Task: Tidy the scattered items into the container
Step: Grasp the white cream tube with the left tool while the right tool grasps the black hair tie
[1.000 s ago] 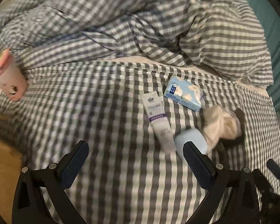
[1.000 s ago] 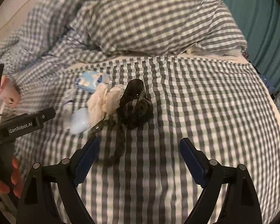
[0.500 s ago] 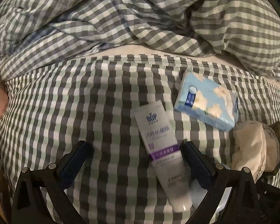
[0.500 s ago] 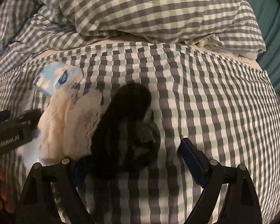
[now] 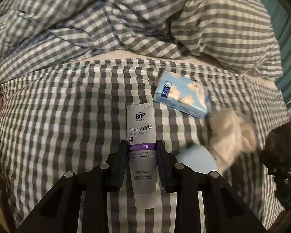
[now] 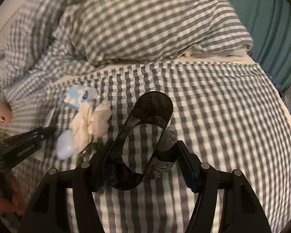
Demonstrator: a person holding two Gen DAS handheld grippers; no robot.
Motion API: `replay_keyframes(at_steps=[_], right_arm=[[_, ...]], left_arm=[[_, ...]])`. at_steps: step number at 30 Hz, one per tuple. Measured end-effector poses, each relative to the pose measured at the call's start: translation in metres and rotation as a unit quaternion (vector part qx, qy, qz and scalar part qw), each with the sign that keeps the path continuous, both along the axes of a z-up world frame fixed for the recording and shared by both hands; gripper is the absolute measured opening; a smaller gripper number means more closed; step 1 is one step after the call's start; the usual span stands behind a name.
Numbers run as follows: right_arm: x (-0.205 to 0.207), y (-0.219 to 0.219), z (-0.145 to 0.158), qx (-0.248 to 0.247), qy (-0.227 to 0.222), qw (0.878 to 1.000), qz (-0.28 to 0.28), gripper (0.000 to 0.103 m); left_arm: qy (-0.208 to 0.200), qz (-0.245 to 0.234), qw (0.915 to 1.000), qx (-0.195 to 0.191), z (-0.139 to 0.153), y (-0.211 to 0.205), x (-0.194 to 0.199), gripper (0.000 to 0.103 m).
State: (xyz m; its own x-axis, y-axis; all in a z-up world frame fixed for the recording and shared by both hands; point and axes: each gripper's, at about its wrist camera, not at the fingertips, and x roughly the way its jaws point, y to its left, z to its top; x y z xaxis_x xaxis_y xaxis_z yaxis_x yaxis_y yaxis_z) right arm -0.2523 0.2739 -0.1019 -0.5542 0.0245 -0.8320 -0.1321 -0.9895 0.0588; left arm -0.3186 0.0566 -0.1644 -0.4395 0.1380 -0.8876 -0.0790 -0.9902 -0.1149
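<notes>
Both hand-held grippers have come down onto the bed (image 5: 67,116) since a second ago, when they hovered wide above the scattered things. Now the left hand-held gripper (image 5: 140,163) is narrowing its jaws on the white toothpaste tube (image 5: 142,136), its pads touching the tube's two sides at the purple band, the tube lying lengthwise on the checked sheet. Just right of the tube's top lies a blue tissue pack (image 5: 181,97), then a cream fluffy cloth (image 5: 232,134) over a pale blue round thing (image 5: 194,157). The right hand-held gripper (image 6: 143,165) is closing, half wide, around a dark translucent hair claw (image 6: 145,136) between its fingers.
</notes>
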Motion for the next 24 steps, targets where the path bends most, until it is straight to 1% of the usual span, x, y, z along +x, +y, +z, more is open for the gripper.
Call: replay_keyframes(at_steps=[3,5,8,10,11,12,15,19,22,24], right_arm=[[0.025,0.001,0.015,-0.018,0.007,1.000,0.001,0.063],[0.035,-0.007,0.022,-0.017,0.006,1.000,0.006,0.063],[0.055,-0.012,0.034,-0.020,0.010,1.000,0.010,0.063],[0.069,-0.016,0.042,-0.026,0.013,1.000,0.011,0.063],[0.073,-0.020,0.045,-0.028,0.013,0.999,0.014,0.063],[0.081,-0.024,0.050,-0.030,0.015,0.999,0.015,0.063],[0.104,-0.034,0.064,-0.030,0.021,0.999,0.022,0.063],[0.134,-0.048,0.080,-0.028,0.024,0.999,0.035,0.063],[0.148,-0.059,0.087,-0.026,0.022,0.999,0.037,0.063],[0.158,-0.071,0.091,-0.034,0.025,0.998,0.046,0.063]], left_arm=[[0.017,0.010,0.9998,-0.001,0.023,-0.010,0.021,0.029],[0.031,0.007,0.9994,-0.015,0.042,-0.012,0.043,0.029],[0.043,0.008,0.9989,-0.019,0.063,-0.021,0.062,0.029],[0.052,0.011,0.9978,-0.039,0.076,-0.022,0.078,0.029],[0.059,0.006,0.9968,-0.052,0.085,-0.021,0.093,0.029],[0.065,0.006,0.9963,-0.057,0.093,-0.022,0.105,0.029],[0.075,0.004,0.9955,-0.058,0.106,-0.028,0.125,0.029],[0.093,0.010,0.9939,-0.058,0.126,-0.037,0.162,0.029],[0.106,0.019,0.9924,-0.060,0.140,-0.045,0.186,0.029],[0.115,0.024,0.9911,-0.062,0.147,-0.054,0.200,0.029]])
